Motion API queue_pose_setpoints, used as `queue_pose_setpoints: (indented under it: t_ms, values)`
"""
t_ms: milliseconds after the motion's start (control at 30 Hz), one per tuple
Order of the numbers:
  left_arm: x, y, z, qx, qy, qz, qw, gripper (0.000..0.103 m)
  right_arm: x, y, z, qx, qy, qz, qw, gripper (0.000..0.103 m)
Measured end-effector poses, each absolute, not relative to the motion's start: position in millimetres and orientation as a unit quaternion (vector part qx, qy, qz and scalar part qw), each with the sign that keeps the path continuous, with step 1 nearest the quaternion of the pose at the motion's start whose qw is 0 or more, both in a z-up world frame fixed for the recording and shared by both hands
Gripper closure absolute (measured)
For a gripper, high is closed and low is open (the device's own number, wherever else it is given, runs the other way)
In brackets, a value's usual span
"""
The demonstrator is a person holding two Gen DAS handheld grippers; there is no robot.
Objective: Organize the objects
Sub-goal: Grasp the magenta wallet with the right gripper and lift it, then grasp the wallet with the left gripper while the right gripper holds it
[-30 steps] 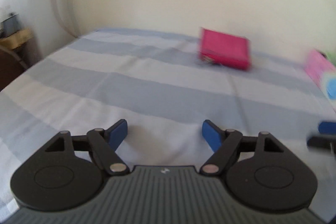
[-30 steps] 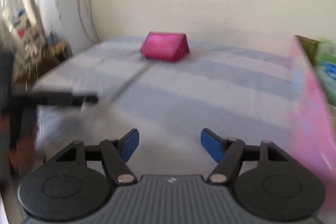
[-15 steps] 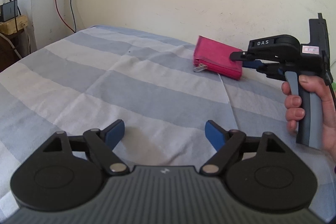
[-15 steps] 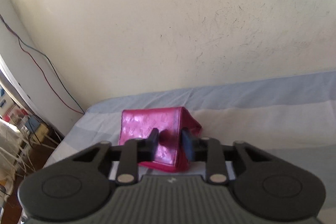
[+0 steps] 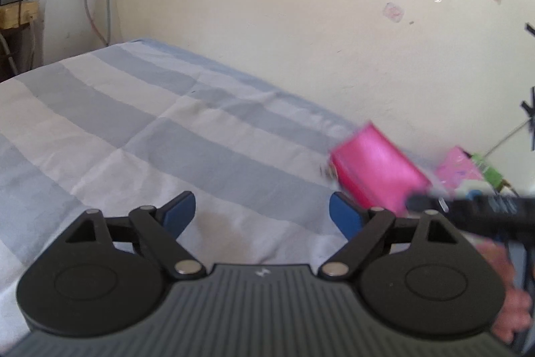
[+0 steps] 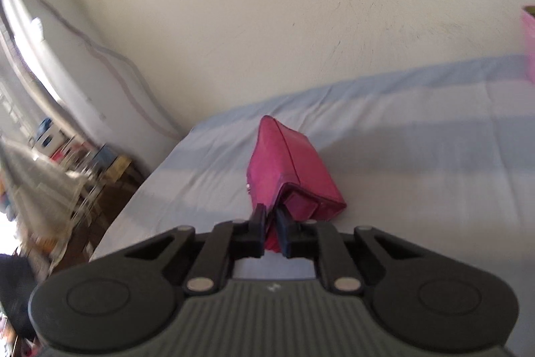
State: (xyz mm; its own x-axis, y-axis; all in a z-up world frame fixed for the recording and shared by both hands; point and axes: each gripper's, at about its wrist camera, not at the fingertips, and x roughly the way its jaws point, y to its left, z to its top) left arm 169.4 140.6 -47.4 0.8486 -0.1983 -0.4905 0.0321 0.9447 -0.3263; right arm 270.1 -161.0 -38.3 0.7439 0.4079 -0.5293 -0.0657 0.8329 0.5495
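A magenta pouch (image 6: 287, 169) hangs from my right gripper (image 6: 271, 231), whose jaws are shut on its near edge, above the striped bedsheet (image 6: 418, 156). In the left wrist view the same pouch (image 5: 378, 169) shows blurred at the right, with the right gripper's black body (image 5: 474, 209) and the holding hand beside it. My left gripper (image 5: 262, 211) is open and empty, low over the sheet (image 5: 133, 136).
A pink box (image 5: 458, 164) and a green item (image 5: 490, 173) lie at the bed's far right by the wall. The pink box edge (image 6: 528, 42) shows at the right. Cluttered shelves (image 6: 67, 163) and a wooden shelf (image 5: 15, 14) stand left of the bed.
My right gripper has closed tighter on the pouch and lifted and turned it off the sheet. The left gripper has swung left, still open.
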Motion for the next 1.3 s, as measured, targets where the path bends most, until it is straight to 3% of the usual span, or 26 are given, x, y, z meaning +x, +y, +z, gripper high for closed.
queue_pose_setpoints:
  t_ms: [400, 533, 767, 867, 967, 1067, 1300]
  values:
    - [121, 27, -31, -0.010, 0.257, -0.282, 0.924, 0.014, 66, -258, -32, 0.269, 0.318, 0.052, 0.908, 0.092]
    - [111, -23, -25, 0.006, 0.258, -0.340, 0.904, 0.014, 16, -289, -33, 0.278, 0.290, -0.008, 0.916, 0.086]
    - [102, -71, -27, 0.009, 0.282, -0.403, 0.871, 0.016, 3, -296, -33, 0.282, 0.260, -0.001, 0.923, 0.072]
    - [94, -78, -30, 0.001, 0.296, -0.415, 0.860, 0.024, 12, -287, -39, 0.261, 0.262, 0.009, 0.929, 0.071]
    - [95, -90, -37, 0.005, 0.318, -0.414, 0.853, 0.046, 22, -285, -46, 0.255, 0.270, 0.019, 0.928, 0.071]
    - [95, -101, -46, -0.010, 0.348, -0.428, 0.834, 0.058, 28, -284, -54, 0.259, 0.276, 0.019, 0.925, 0.075]
    - [78, -142, -42, 0.013, 0.352, -0.442, 0.825, 0.058, -12, -305, -51, 0.256, 0.264, -0.012, 0.930, 0.080]
